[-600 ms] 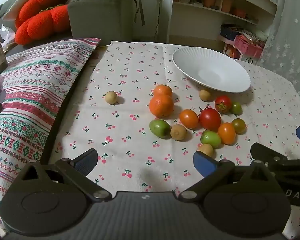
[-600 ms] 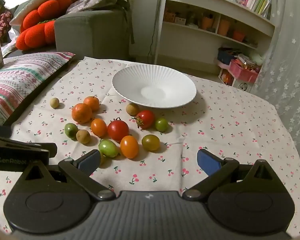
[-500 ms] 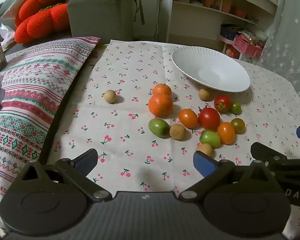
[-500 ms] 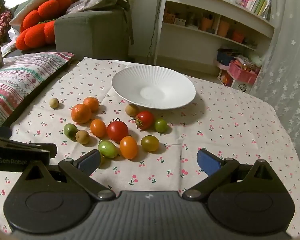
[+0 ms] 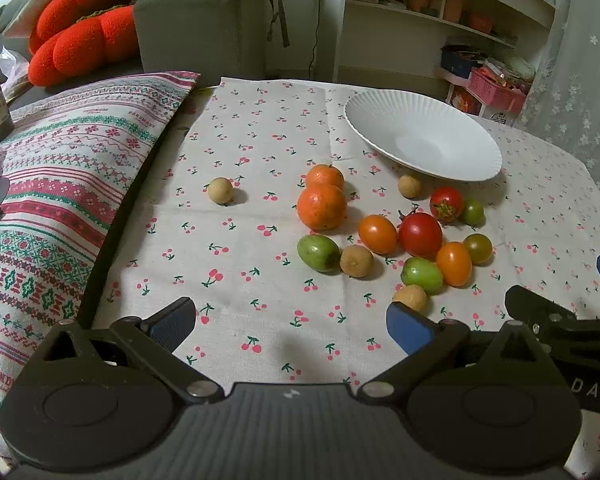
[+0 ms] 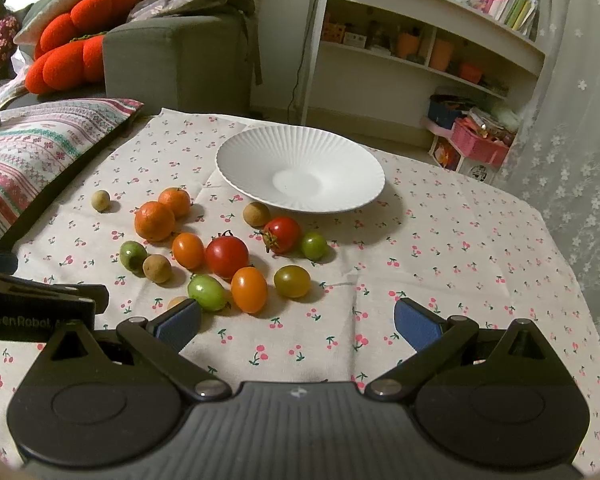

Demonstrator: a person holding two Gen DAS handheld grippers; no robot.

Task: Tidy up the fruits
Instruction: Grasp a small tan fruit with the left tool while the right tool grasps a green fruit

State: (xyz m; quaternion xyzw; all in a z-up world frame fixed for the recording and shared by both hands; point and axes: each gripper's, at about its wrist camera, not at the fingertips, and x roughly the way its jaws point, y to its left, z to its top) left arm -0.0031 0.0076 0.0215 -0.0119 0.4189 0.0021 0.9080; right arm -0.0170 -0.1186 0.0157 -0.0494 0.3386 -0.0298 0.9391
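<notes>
Both grippers are held spread wide and empty above the near tabletop (image 6: 460, 264), the left gripper (image 5: 288, 320) and the right gripper (image 6: 298, 320) side by side. Just beyond the right gripper's left finger (image 6: 180, 320) the fruits (image 6: 224, 256) are clustered, so the right hand is judged nearer. Farther off, the white plate (image 6: 300, 168) is seen empty.
</notes>
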